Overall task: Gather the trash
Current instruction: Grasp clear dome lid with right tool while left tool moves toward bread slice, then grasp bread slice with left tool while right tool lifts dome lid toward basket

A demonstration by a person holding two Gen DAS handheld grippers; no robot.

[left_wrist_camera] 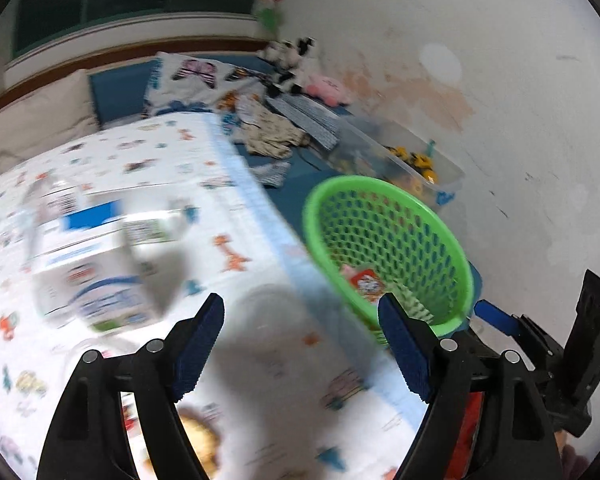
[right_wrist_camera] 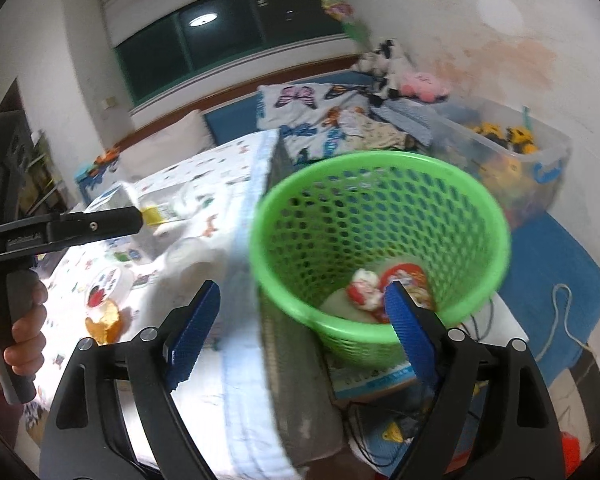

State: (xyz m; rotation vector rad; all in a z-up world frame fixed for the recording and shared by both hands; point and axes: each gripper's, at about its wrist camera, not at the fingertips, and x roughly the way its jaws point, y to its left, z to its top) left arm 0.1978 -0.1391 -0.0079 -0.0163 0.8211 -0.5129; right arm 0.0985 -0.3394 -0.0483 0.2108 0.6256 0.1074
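We see both fisheye views ringed by dark corners, straight lines bowing toward the edges. A ceiling lamp [right_wrist_camera: 203, 20] glares back from the dark window [right_wrist_camera: 228, 28], lighting the room evenly. Motion blur smears the boxes [left_wrist_camera: 96, 256] and the green basket [right_wrist_camera: 380, 240]; soft shadows fall on the printed sheet [left_wrist_camera: 260, 320].

1. The left gripper [left_wrist_camera: 300, 344] points forward and down, its blue-padded jaws spread wide with nothing between them.
2. The right gripper [right_wrist_camera: 302, 330] tilts down likewise, jaws wide apart and empty.
3. In the right wrist view, the left hand [right_wrist_camera: 20, 320] wraps the left gripper's handle, fingers [right_wrist_camera: 28, 330] curled round it.
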